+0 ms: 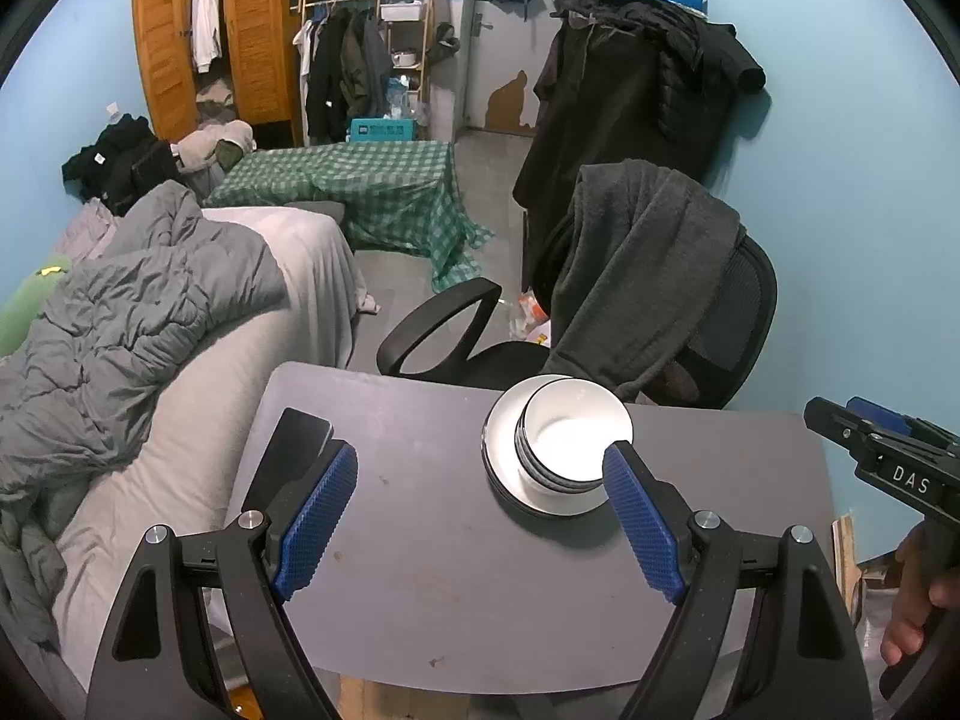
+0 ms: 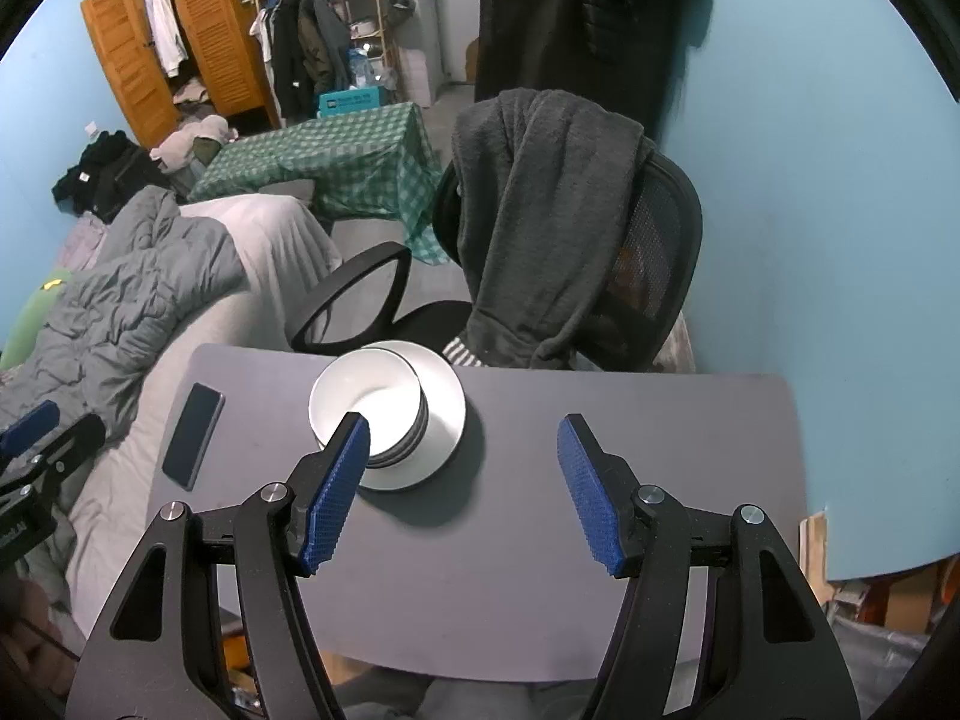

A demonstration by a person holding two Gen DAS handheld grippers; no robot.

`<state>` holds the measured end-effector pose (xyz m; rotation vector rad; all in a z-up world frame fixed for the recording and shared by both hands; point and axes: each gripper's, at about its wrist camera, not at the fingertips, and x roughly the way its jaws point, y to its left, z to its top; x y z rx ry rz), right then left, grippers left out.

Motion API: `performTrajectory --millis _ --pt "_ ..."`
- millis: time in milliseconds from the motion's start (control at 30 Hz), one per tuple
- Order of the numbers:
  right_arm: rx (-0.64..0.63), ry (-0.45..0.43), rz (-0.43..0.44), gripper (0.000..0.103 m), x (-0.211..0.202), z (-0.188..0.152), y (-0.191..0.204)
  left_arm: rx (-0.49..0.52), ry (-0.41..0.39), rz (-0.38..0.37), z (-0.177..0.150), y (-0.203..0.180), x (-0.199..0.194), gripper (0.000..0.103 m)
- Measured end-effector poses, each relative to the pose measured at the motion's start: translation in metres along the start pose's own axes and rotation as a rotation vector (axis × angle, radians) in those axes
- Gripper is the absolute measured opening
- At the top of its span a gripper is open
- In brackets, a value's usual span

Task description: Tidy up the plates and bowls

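Note:
A stack of white bowls (image 1: 570, 432) sits on a stack of white plates (image 1: 501, 450) at the far middle of the grey table (image 1: 420, 510). My left gripper (image 1: 480, 468) is open and empty above the table, its right pad (image 1: 642, 516) in front of the bowls. In the right wrist view the bowls (image 2: 366, 402) and plates (image 2: 441, 414) lie ahead and left. My right gripper (image 2: 462, 444) is open and empty, its left pad (image 2: 339, 480) in front of the bowls. It also shows in the left wrist view (image 1: 888, 456) at the right edge.
A black phone (image 2: 193, 435) lies at the table's left side. An office chair (image 2: 600, 252) draped with a grey robe stands behind the table. A bed (image 1: 150, 330) with a grey duvet is at the left. The blue wall (image 2: 840, 240) is at the right.

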<state>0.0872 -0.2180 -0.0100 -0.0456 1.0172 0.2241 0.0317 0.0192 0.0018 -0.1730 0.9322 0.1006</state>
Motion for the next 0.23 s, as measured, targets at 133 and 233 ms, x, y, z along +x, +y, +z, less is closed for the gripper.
performTrajectory --millis 133,233 --pt "-0.001 0.0 0.0 0.064 0.0003 -0.0001 0.0003 -0.004 0.004 -0.002 0.0006 0.0007 0.0021 0.086" --pt "0.0 0.0 -0.001 0.064 -0.0003 0.0003 0.0003 -0.003 0.005 -0.002 0.0013 0.0013 0.0028 0.086"
